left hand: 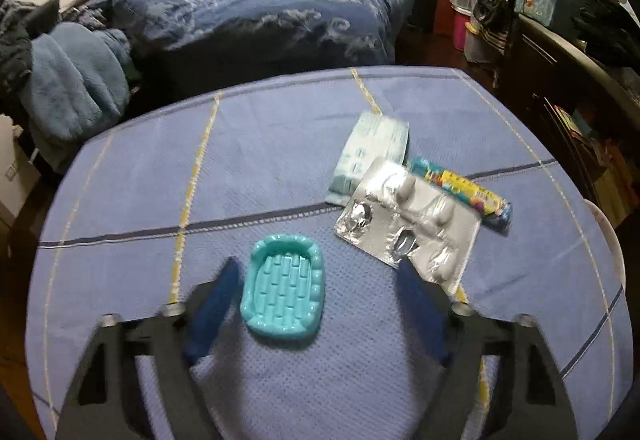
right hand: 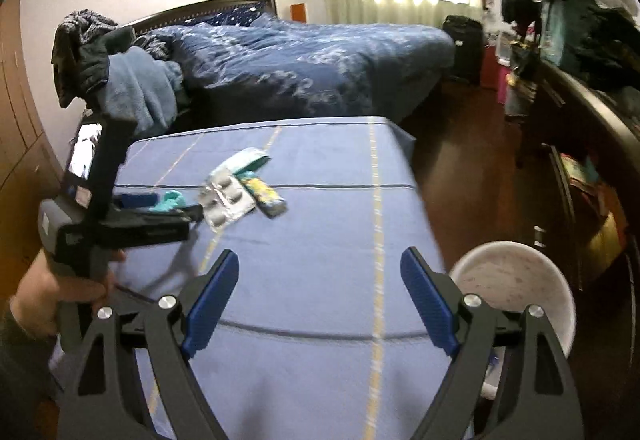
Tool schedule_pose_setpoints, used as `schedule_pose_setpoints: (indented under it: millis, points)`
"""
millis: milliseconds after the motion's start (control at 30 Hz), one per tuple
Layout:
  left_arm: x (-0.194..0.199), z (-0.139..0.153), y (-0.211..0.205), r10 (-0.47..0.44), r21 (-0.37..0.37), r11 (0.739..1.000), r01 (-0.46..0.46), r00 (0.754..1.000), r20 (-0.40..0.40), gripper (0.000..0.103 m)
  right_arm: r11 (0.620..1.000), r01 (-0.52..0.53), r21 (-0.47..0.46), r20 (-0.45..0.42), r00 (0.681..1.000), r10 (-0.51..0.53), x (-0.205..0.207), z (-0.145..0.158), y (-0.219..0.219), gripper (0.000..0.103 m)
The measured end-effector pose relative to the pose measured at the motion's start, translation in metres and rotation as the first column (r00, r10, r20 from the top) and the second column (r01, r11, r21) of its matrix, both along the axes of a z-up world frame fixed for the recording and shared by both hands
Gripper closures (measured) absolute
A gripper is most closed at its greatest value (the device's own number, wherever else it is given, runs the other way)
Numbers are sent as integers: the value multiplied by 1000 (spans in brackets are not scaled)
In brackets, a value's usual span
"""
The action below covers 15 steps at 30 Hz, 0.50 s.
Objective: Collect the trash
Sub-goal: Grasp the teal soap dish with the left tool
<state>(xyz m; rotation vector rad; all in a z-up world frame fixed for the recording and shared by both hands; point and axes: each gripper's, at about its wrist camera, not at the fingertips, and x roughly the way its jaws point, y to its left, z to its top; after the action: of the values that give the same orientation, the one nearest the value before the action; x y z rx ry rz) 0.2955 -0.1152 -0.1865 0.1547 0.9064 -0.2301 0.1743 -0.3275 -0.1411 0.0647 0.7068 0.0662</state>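
My left gripper [left hand: 316, 280] hangs over the blue checked tablecloth [left hand: 260, 167] with its jaws spread wide and gripping nothing. Between the blue pads lies a small turquoise plastic tray [left hand: 284, 290], flat on the cloth; the left pad sits just beside its edge, though I cannot tell whether it touches. Just past my right pad lies a silver blister pack [left hand: 412, 224], overlapping a pale blue-white packet [left hand: 372, 153] behind it and a colourful wrapped tube [left hand: 464, 193] at its far side. My right gripper [right hand: 320, 296] is also released and empty, held over a bare stretch of the cloth, well apart from the trash. A white round bin [right hand: 516, 284] stands below the table's right edge. My hand [right hand: 60, 292] holds the left gripper's handle.
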Motion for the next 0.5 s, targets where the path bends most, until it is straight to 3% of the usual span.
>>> schedule_pose_setpoints:
  millis: [100, 200, 400, 500]
  points:
    - [0, 2, 4, -19, -18, 1000, 19, 1000, 10, 39, 999, -30, 20, -24, 999, 31, 23, 0, 14, 19]
    - [0, 3, 8, -26, -21, 999, 26, 999, 23, 61, 999, -46, 19, -56, 997, 47, 43, -5, 28, 19]
    - [-9, 12, 40, 8, -49, 999, -5, 997, 72, 61, 991, -133, 30, -114, 984, 136, 74, -23, 61, 19]
    - [-16, 20, 61, 39, -73, 997, -32, 995, 89, 61, 987, -160, -11, -158, 975, 157, 90, -37, 81, 19]
